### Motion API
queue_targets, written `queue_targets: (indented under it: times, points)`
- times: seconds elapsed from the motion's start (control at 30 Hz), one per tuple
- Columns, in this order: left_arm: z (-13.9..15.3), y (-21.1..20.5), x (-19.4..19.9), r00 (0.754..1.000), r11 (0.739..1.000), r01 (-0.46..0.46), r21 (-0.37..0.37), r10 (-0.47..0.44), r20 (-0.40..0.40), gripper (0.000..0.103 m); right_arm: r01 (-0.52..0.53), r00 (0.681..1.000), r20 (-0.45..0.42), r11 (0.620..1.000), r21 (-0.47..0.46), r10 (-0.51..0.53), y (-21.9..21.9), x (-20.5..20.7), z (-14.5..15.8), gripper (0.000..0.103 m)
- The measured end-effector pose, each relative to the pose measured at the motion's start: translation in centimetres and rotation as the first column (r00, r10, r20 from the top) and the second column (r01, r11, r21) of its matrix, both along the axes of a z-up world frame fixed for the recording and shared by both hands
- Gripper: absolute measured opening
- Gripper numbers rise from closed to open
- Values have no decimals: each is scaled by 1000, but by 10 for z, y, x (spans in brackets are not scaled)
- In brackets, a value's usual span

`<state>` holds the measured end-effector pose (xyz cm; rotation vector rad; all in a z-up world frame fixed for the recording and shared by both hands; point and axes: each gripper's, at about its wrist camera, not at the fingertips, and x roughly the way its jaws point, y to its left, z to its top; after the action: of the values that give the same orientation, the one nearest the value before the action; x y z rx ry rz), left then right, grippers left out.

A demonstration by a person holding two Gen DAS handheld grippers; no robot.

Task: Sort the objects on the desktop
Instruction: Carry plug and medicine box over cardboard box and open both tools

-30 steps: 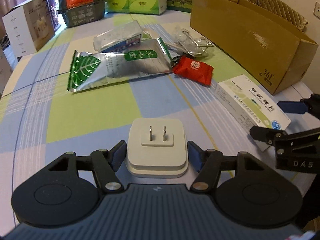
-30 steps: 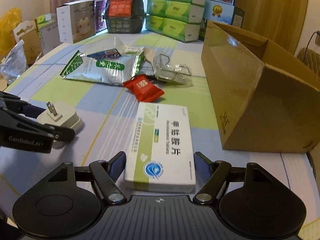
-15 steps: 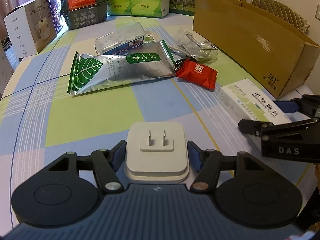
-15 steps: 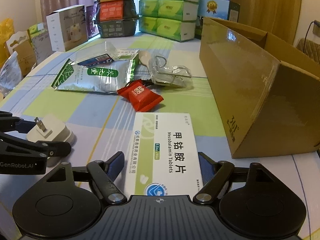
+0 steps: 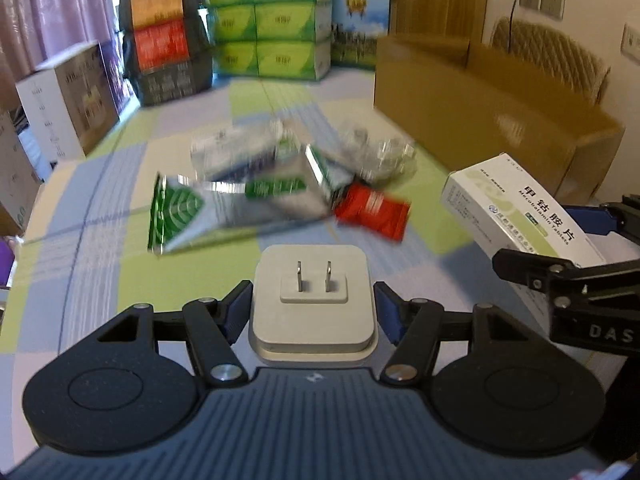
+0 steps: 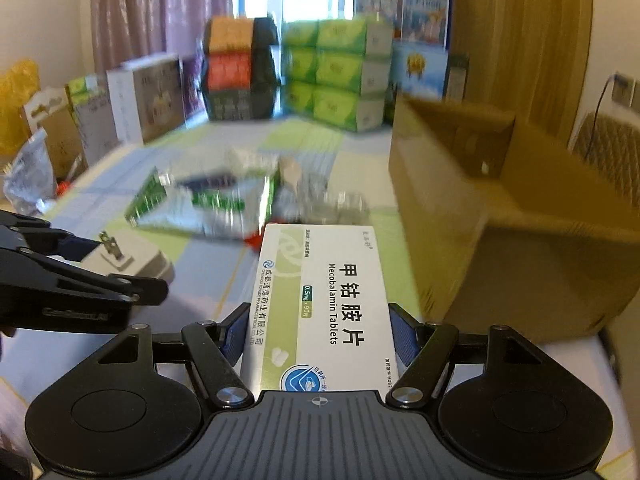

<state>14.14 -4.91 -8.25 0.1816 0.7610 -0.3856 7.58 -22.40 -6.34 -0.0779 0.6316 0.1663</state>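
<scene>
The left gripper (image 5: 313, 306) is closed on a white plug adapter (image 5: 312, 288), its blue pads pressing both sides and the two metal prongs facing up. The right gripper (image 6: 319, 330) clamps a white and green medicine box (image 6: 320, 304) printed "Mecobalamin Tablets" and "0.5mg x 90", with large Chinese characters alongside; it is lifted off the checked surface (image 5: 100, 216). In the left wrist view the right gripper's black frame reads "DAS". Beyond lie a blurred silver-green foil pouch (image 5: 236, 200) and a red packet (image 5: 372, 210), near an open cardboard box (image 6: 516, 216).
</scene>
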Motion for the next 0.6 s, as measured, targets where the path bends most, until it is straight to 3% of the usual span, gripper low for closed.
queue_targets:
  times: [0.13, 0.3, 0.43, 0.6]
  points:
    - [42, -28, 3, 999, 999, 14, -32, -12, 37, 60, 4, 997, 78, 1000, -1, -4, -29, 3, 50, 68]
    - [88, -89, 20, 995, 993, 72, -94, -65, 78, 60, 70, 996, 48, 997, 26, -71, -99, 38, 92, 68]
    - [99, -142, 39, 992, 985, 116, -131, -107, 73, 60, 129, 991, 47, 992, -1, -129, -149, 65, 100, 68]
    - [91, -202, 63, 987, 980, 159, -123, -153, 54, 60, 176, 984, 34, 984, 3, -176, -195, 88, 92, 68]
